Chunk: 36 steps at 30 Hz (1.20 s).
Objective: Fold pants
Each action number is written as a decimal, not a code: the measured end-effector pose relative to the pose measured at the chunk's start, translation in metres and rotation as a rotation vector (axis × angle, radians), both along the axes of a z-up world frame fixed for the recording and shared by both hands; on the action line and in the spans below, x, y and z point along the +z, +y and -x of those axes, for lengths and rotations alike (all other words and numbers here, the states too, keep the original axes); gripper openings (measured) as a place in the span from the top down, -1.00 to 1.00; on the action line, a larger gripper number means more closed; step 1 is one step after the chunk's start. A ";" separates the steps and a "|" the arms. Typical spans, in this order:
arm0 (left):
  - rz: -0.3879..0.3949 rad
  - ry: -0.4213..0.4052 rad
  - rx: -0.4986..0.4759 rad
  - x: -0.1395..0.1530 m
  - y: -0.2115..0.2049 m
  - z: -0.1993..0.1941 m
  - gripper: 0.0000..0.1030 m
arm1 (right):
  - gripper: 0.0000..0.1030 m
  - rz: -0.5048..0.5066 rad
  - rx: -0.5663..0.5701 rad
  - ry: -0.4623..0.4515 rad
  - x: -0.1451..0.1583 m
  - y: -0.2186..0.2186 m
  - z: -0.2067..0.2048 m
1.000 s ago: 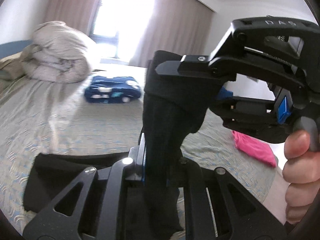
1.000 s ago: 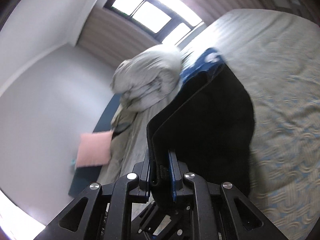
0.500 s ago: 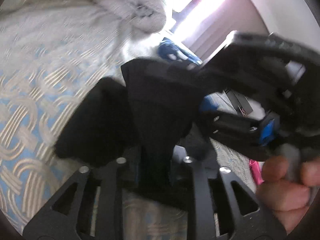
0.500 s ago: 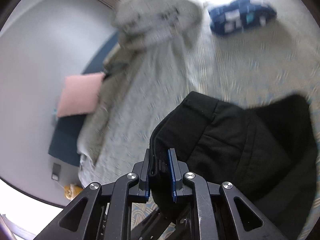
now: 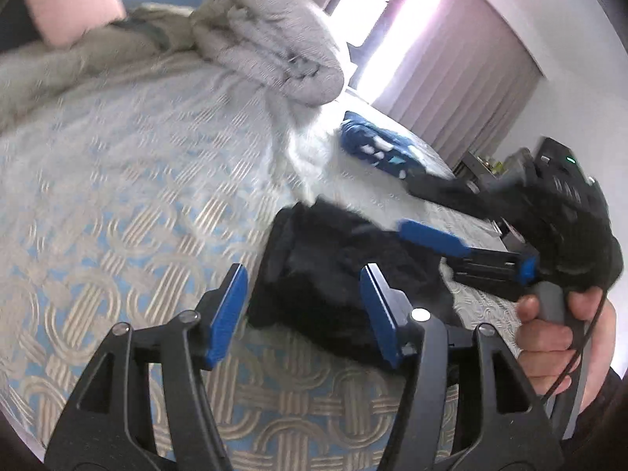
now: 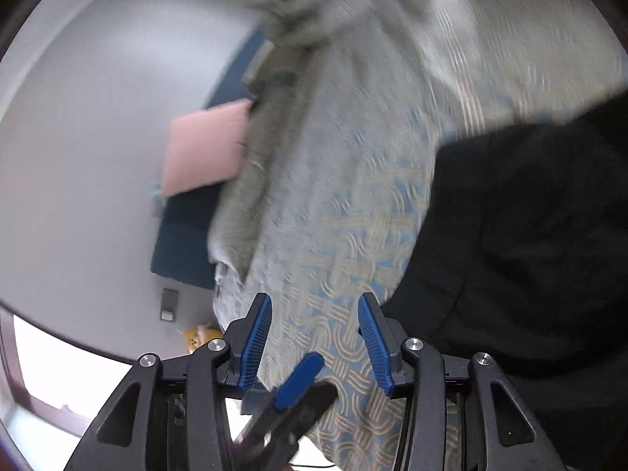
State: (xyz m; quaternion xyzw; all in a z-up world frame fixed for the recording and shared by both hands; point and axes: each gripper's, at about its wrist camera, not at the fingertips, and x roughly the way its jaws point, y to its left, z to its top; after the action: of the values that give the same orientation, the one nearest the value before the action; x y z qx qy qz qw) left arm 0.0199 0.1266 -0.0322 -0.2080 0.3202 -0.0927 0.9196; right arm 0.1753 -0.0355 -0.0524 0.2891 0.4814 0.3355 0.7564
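Black folded cloth pants (image 5: 333,274) lie on the patterned bedspread (image 5: 117,216); both left gripper (image 5: 302,306) and right gripper (image 6: 314,337) jaws are opening, pinching nothing.

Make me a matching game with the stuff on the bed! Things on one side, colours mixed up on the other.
Things:
1. pants
2. pillow
3. rolled-up duvet
4. gripper pads

Colours:
A. grey
B. blue
C. black
D. pink

Pairs: 1-C, 2-D, 3-A, 4-B
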 end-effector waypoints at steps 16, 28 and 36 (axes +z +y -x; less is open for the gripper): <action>-0.237 0.040 -0.174 -0.012 -0.119 -0.114 0.75 | 0.71 0.169 -0.493 -0.062 -0.011 -0.188 0.008; -0.243 0.297 0.183 -0.100 -0.003 -0.128 0.87 | 1.00 0.161 -0.526 0.083 -0.111 -0.209 -0.049; -0.287 0.185 0.139 -0.050 -0.014 -0.109 0.86 | 0.87 0.063 -0.556 0.048 -0.087 -0.227 -0.030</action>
State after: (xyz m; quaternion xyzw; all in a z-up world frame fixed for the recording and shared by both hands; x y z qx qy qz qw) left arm 0.1287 0.1122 -0.0823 -0.1041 0.3982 0.0371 0.9106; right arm 0.2053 -0.2627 -0.1396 0.3942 0.4116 0.0931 0.8164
